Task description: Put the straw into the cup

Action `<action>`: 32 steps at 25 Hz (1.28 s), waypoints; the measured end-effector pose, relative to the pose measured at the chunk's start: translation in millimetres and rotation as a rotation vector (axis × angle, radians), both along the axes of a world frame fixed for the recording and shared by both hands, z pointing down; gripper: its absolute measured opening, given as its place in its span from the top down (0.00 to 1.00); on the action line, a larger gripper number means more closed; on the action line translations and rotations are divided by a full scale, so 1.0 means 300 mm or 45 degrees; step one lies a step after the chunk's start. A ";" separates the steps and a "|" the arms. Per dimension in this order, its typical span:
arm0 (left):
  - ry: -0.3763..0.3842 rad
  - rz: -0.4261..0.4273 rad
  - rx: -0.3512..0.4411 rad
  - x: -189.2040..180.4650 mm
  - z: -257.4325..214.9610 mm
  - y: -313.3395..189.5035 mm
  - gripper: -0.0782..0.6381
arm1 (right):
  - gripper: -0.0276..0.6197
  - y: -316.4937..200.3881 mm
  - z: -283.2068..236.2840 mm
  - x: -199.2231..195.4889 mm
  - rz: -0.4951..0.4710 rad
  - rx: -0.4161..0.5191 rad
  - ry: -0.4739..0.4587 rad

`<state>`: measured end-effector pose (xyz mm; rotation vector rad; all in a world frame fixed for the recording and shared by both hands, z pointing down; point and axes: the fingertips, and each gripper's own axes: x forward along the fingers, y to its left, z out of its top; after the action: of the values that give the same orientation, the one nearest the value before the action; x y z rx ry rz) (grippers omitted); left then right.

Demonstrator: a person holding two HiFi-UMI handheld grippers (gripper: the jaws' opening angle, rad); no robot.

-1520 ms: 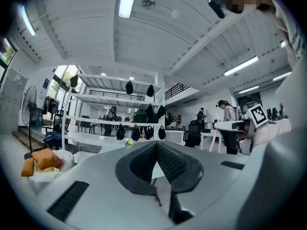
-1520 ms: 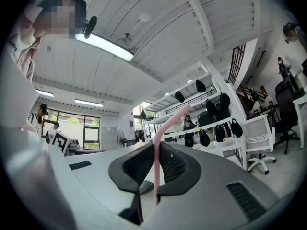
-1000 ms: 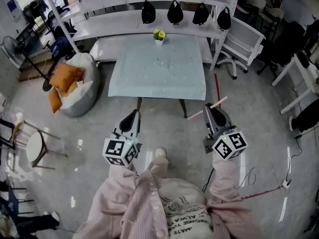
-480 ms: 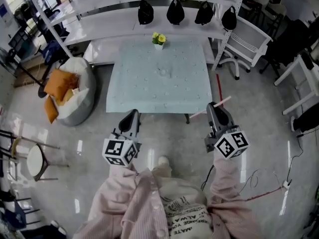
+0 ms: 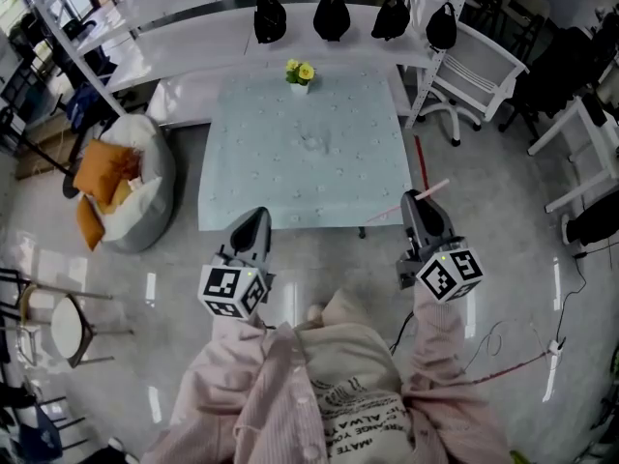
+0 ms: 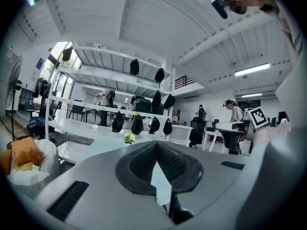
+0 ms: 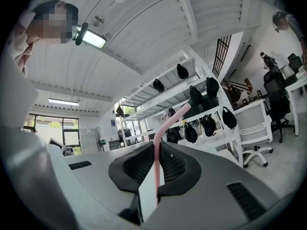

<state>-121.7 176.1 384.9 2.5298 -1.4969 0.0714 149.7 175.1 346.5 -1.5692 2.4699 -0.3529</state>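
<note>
Here, right gripper (image 5: 416, 201) jaws pinch the pink straw (image 7: 157, 147); left gripper (image 5: 255, 217) jaws sit together.

Pale table (image 5: 290, 187) before white shelving (image 5: 193, 0), glossy grey floor (image 5: 513, 249).

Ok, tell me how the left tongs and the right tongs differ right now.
The left tongs are shut on nothing, tips touching. The right tongs are shut on the pink straw. The left tongs sit by the near edge of the table, the right tongs by its near right corner. Both carry a marker cube and point toward the table.
</note>
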 end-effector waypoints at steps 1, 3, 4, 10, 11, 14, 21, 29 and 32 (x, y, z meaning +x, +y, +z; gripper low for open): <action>0.002 -0.002 -0.004 -0.002 0.005 -0.012 0.89 | 0.91 -0.013 0.005 0.005 0.007 -0.005 0.002; 0.005 -0.009 -0.016 -0.008 0.015 -0.038 0.89 | 0.91 -0.044 0.014 0.013 0.018 -0.015 0.000; 0.006 -0.015 -0.022 -0.013 0.019 -0.054 0.89 | 0.91 -0.064 0.017 0.016 0.020 -0.019 -0.008; 0.019 -0.071 -0.055 -0.043 0.055 -0.199 0.89 | 0.91 -0.247 0.048 0.031 0.018 -0.048 -0.066; 0.020 -0.078 -0.060 -0.047 0.061 -0.230 0.89 | 0.91 -0.284 0.051 0.031 0.015 -0.050 -0.068; 0.018 -0.093 -0.084 -0.057 0.079 -0.333 0.89 | 0.91 -0.401 0.051 0.026 -0.006 -0.048 -0.066; 0.022 -0.122 -0.124 -0.049 0.119 -0.569 0.89 | 0.91 -0.680 0.070 0.022 -0.044 -0.072 -0.052; 0.051 -0.178 -0.187 -0.047 0.170 -0.731 0.89 | 0.91 -0.908 0.090 -0.002 -0.100 -0.095 -0.047; 0.053 -0.191 -0.208 -0.040 0.187 -0.780 0.89 | 0.91 -0.979 0.093 -0.009 -0.121 -0.098 -0.048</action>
<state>-133.7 -58.0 440.9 2.2725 -1.5905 0.1128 147.1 -118.7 374.5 -1.4623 2.5361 -0.4927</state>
